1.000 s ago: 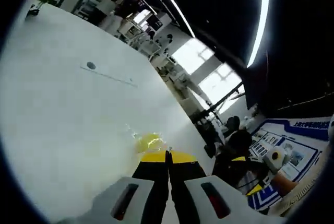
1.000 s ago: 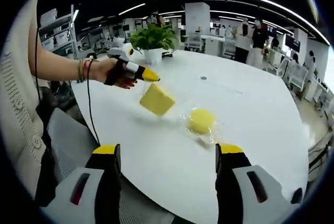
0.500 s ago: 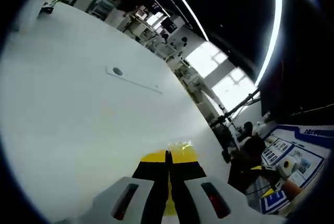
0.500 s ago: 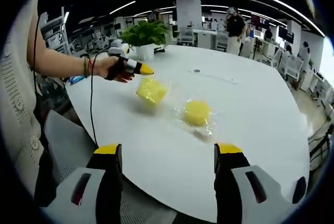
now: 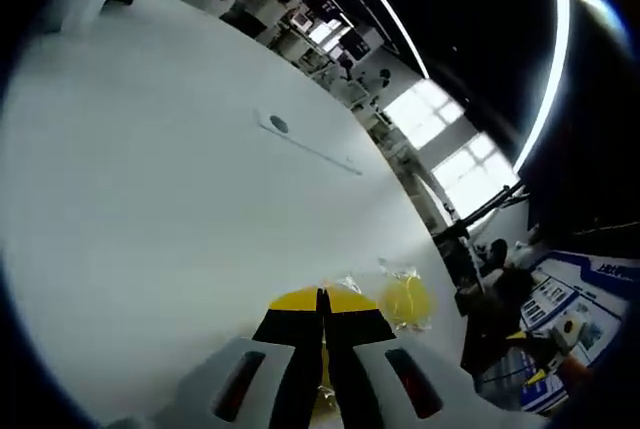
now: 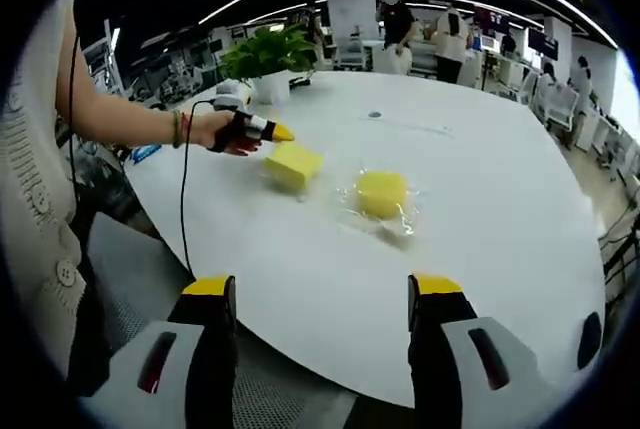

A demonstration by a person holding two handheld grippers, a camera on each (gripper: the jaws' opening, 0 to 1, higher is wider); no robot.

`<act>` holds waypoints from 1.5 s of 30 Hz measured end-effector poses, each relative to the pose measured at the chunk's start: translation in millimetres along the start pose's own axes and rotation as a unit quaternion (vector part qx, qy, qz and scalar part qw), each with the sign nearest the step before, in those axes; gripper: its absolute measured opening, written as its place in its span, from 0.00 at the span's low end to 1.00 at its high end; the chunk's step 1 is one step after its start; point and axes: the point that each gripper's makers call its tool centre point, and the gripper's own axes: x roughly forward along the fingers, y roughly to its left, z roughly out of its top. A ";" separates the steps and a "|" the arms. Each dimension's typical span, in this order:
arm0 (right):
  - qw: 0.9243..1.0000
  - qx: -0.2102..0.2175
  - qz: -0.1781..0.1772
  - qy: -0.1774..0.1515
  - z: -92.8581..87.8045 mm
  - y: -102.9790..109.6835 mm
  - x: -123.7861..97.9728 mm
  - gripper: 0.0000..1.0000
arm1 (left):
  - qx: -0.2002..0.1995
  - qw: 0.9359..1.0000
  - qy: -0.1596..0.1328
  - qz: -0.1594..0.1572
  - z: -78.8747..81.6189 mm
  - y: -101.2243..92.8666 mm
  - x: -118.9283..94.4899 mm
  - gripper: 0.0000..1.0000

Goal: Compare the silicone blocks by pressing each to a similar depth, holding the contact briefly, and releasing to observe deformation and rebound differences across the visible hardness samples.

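Left gripper (image 6: pixel 283 133) clenched, tip touching my yellow square silicone block (image 6: pixel 293 164); round yellow block (image 6: pixel 381 192) beyond; right gripper (image 6: pixel 322 294) released, farther.

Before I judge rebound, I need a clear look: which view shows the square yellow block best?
The right gripper view: the square yellow block lies whole on the table. In the left gripper view it is just a yellow sliver behind that gripper.

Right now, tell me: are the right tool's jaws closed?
No, the right tool stands wide open, its jaws far apart above the white table.
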 end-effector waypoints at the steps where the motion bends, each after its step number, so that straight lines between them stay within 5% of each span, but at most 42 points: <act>1: 1.000 0.000 -0.001 -0.001 -0.4 0.0 -0.7 0.65 | 0.000 1.000 -0.002 0.000 0.4 1.3 1.0 0.00; 17: 1.000 0.008 -0.002 0.011 -8.8 -3.6 -1.3 0.63 | -0.028 0.999 -0.013 0.008 -0.5 14.6 9.0 0.00; 27: 1.000 0.004 0.003 0.016 -9.5 -1.6 1.4 0.63 | 0.007 0.999 -0.026 0.019 6.6 23.5 4.7 0.32; 36: 1.000 -0.005 0.013 0.010 -6.4 2.5 3.8 0.63 | 0.029 0.999 -0.032 0.027 3.9 11.1 -19.0 0.47; 45: 0.999 -0.024 0.028 -0.006 1.3 9.5 4.0 0.63 | 0.069 0.996 -0.047 0.033 -11.1 -12.5 -56.1 0.50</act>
